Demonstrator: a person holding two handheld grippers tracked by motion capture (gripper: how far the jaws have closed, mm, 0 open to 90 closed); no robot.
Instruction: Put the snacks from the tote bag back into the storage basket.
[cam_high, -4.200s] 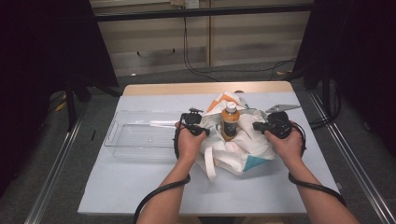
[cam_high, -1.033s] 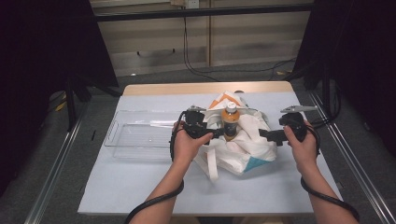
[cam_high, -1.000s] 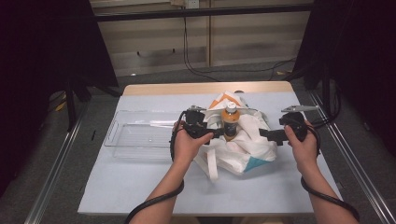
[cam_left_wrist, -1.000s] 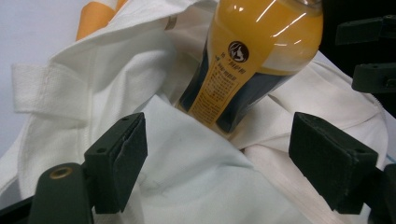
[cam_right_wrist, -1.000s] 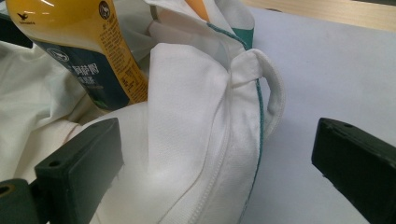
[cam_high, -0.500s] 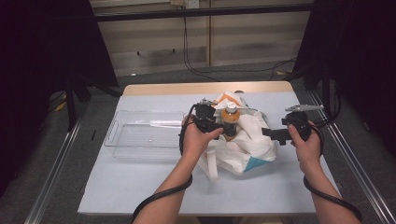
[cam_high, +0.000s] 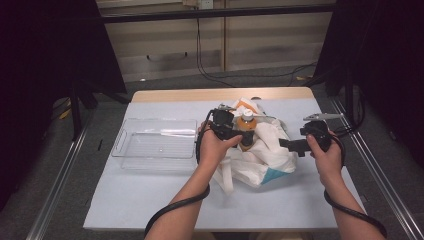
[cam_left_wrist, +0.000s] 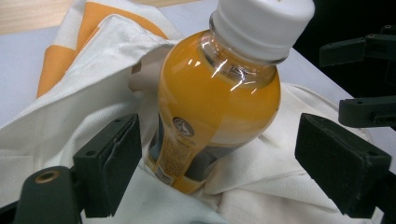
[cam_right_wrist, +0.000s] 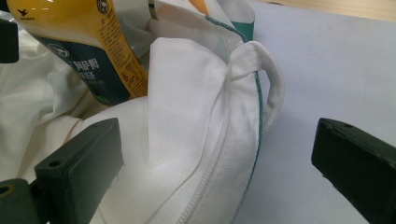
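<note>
In the white bag (cam_left_wrist: 70, 116) — orange bottle (cam_left_wrist: 215, 102), white cap.

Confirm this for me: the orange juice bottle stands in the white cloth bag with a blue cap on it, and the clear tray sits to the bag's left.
Wrong on one point: the cap is white, not blue, as the left gripper view shows. The rest holds: the orange juice bottle stands in the white cloth bag, and the clear tray sits to its left.

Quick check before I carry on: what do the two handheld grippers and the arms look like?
Both the left gripper and right gripper are black, each with two blocky jaws faced with flat dark pads. A black cable trails along each forearm. The right carries a grey plate on top. Forearms are bare, no sleeves.
</note>
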